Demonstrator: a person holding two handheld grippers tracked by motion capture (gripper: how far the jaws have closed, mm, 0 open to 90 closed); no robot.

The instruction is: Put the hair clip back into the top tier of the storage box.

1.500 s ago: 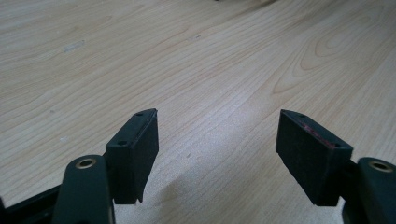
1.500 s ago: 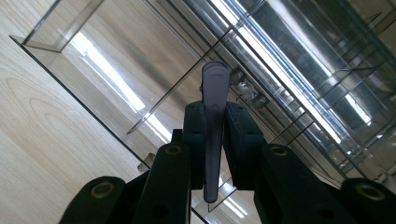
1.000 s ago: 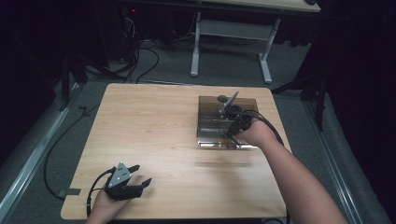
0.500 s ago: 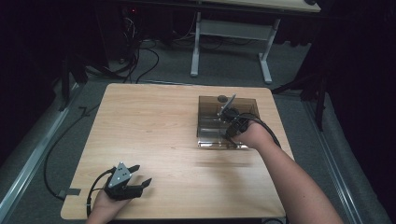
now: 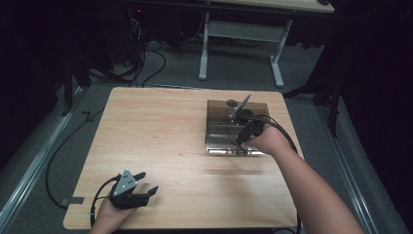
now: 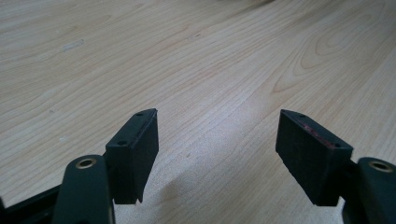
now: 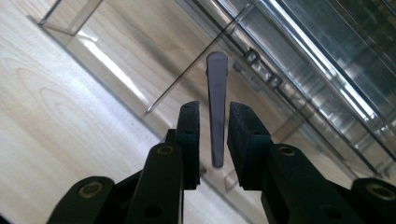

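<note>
A slim, dark grey utensil handle [image 7: 216, 107] is seen lying inside a clear plastic organizer tray [image 5: 217, 108], along one of its compartments.

One clear divided tray [image 5: 219, 146] sits on one wooden surface [image 5: 160, 131]. One grey utensil handle [image 7: 215, 107] lies in it. Two claws are present: left claw [image 5: 145, 183], right claw [image 7: 212, 140].

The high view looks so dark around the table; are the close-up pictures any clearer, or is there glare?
High view: the wooden table is lit, the floor around it nearly black. Right gripper view: bright glare streaks across the clear plastic tray; the grey handle between the jaws stays sharp. Left gripper view: evenly lit, jaws casting soft shadows.
</note>
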